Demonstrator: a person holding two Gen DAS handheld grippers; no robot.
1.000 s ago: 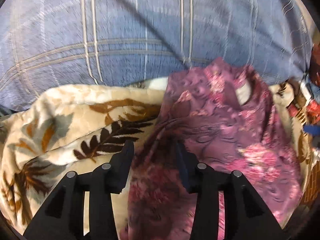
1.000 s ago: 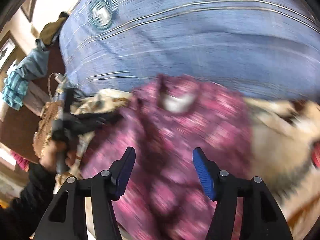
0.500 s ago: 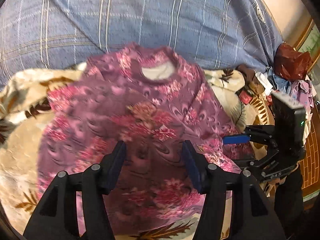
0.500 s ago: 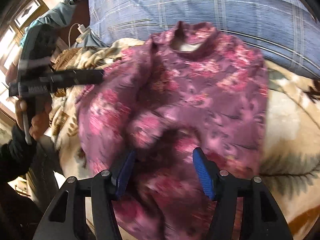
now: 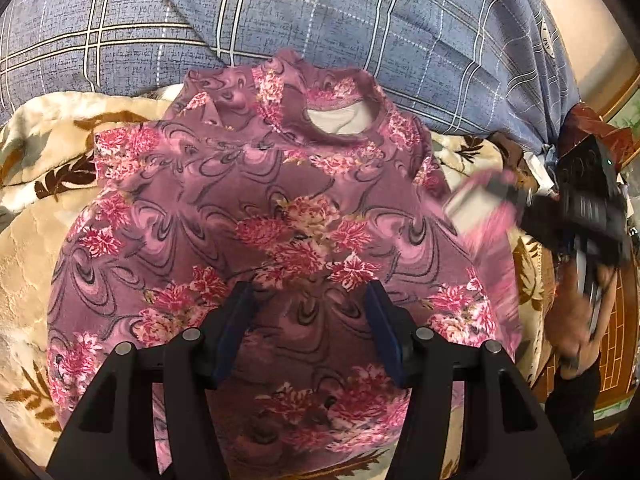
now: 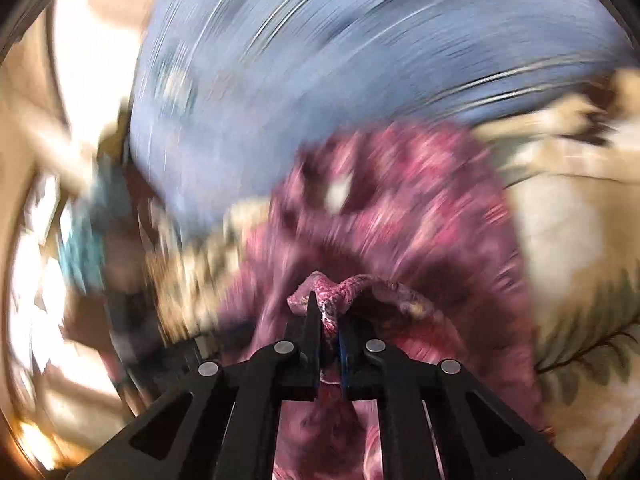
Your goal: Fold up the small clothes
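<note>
Nearest: left claw [image 5: 308,312] spread wide, hovering over the lower front of the purple floral top [image 5: 280,220], holding nothing. Same as half a second ago. Top spread face up on the beige leaf-print blanket [image 5: 36,232], collar toward the blue checked quilt [image 5: 320,12] behind. At the top's right edge: right claw [image 6: 329,320], open over the cloth half a second ago, now clenched on a pinch of the top's fabric, everything blurred by fast motion. Likely meaning: side fold begun, sleeve edge about to be carried across the body.
</note>
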